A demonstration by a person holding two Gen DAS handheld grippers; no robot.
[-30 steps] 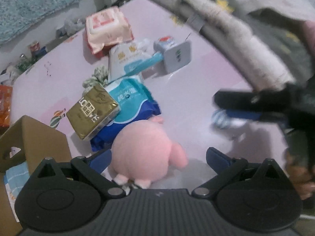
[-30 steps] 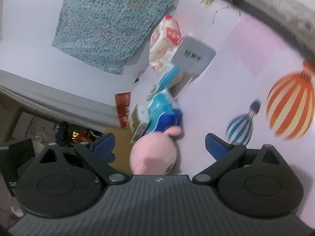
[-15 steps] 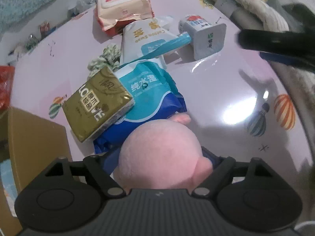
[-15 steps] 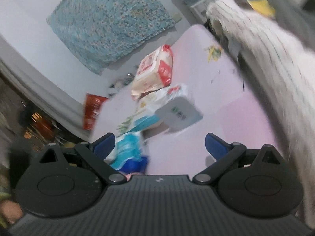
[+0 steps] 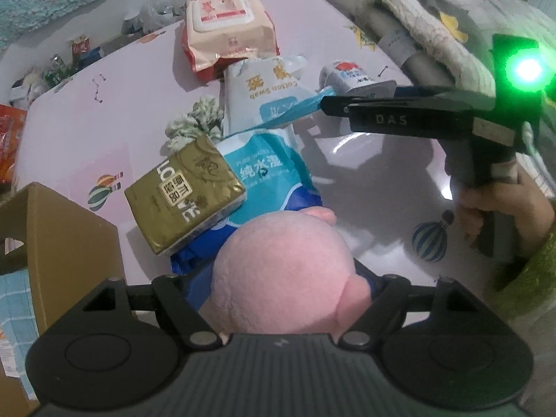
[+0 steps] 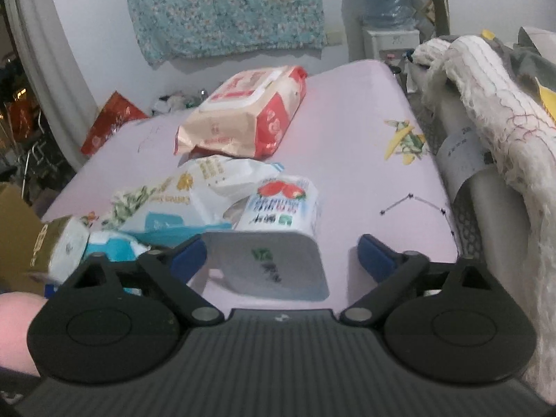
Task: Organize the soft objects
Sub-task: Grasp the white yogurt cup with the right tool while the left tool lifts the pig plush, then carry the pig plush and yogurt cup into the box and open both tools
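Note:
My left gripper (image 5: 283, 279) is shut on a pink plush toy (image 5: 281, 271), its blue pads pressed into both sides. Beyond it lie a gold tissue pack (image 5: 184, 194), a blue wet-wipe pack (image 5: 267, 180), a white cotton-swab bag (image 5: 264, 93), a peach wipe pack (image 5: 226, 31) and a white strawberry tissue pack (image 5: 354, 76). My right gripper (image 6: 283, 259) is open, its blue fingertips (image 6: 189, 255) on either side of the near end of the strawberry tissue pack (image 6: 274, 239). The right gripper also shows from the side in the left wrist view (image 5: 417, 118).
A brown cardboard box (image 5: 52, 239) stands at the left. The pink table (image 5: 87, 111) has a white fuzzy blanket (image 6: 486, 111) over a seat along its right edge. A green-white cloth bundle (image 5: 194, 121) lies behind the gold pack. A red bag (image 6: 111, 125) lies beyond the far edge.
My left gripper closed on the pink plush toy and holds it. My right gripper swung down toward the table and now straddles the strawberry tissue pack.

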